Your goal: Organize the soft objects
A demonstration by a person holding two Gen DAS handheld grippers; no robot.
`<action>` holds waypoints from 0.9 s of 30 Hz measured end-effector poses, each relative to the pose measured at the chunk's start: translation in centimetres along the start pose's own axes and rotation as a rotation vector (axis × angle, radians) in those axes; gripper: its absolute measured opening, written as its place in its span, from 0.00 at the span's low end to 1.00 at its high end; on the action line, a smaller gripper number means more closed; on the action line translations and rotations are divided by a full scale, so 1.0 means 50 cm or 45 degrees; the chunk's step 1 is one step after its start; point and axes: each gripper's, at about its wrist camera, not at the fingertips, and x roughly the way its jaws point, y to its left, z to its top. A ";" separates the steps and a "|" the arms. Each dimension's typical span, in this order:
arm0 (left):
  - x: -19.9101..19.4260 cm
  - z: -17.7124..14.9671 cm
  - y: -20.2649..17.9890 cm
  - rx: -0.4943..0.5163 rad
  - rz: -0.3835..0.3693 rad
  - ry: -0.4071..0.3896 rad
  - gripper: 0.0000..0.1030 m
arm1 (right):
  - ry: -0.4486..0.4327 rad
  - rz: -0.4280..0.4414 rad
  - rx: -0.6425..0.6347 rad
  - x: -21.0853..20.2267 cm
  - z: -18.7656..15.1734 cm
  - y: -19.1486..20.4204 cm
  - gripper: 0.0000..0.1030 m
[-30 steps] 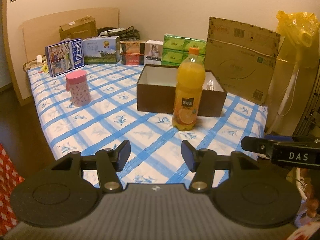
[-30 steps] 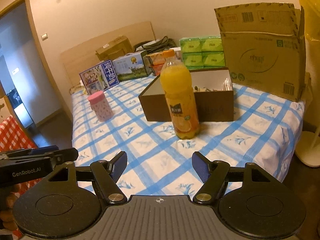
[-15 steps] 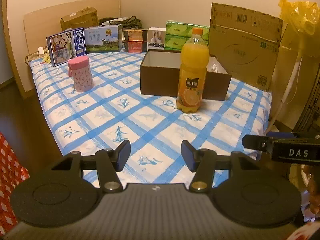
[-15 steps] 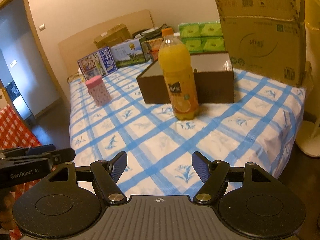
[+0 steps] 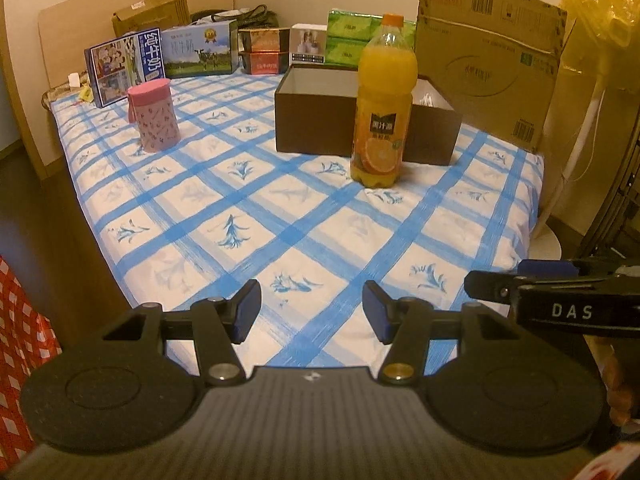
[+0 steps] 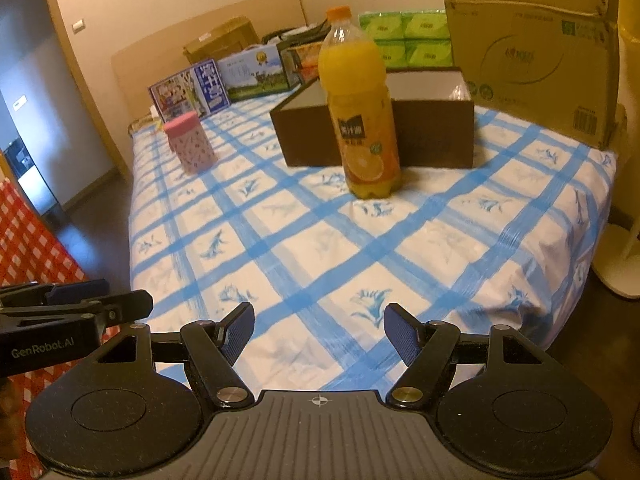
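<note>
An orange juice bottle stands upright on the blue-checked bed cover, just in front of an open dark brown box. A pink patterned canister stands to the left. My left gripper is open and empty over the bed's near edge. My right gripper is open and empty, also at the near edge. The bottle, box and canister also show in the right wrist view. Each gripper shows at the edge of the other's view.
Milk cartons, small boxes and green tissue packs line the far edge of the bed. A large cardboard box stands at the right. A red checked cloth is at the left. A white fan base stands on the floor right.
Both grippers have risen and tilted down a little, so more of the bed cover shows. Both stay open. Nothing on the bed has moved.
</note>
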 end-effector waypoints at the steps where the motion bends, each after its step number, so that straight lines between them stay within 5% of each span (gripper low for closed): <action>1: 0.002 -0.002 0.000 -0.001 0.001 0.003 0.52 | 0.007 0.000 0.000 0.003 -0.002 0.001 0.69; 27: 0.025 -0.020 -0.013 0.019 -0.015 0.050 0.52 | 0.073 -0.017 0.008 0.028 -0.025 0.003 0.69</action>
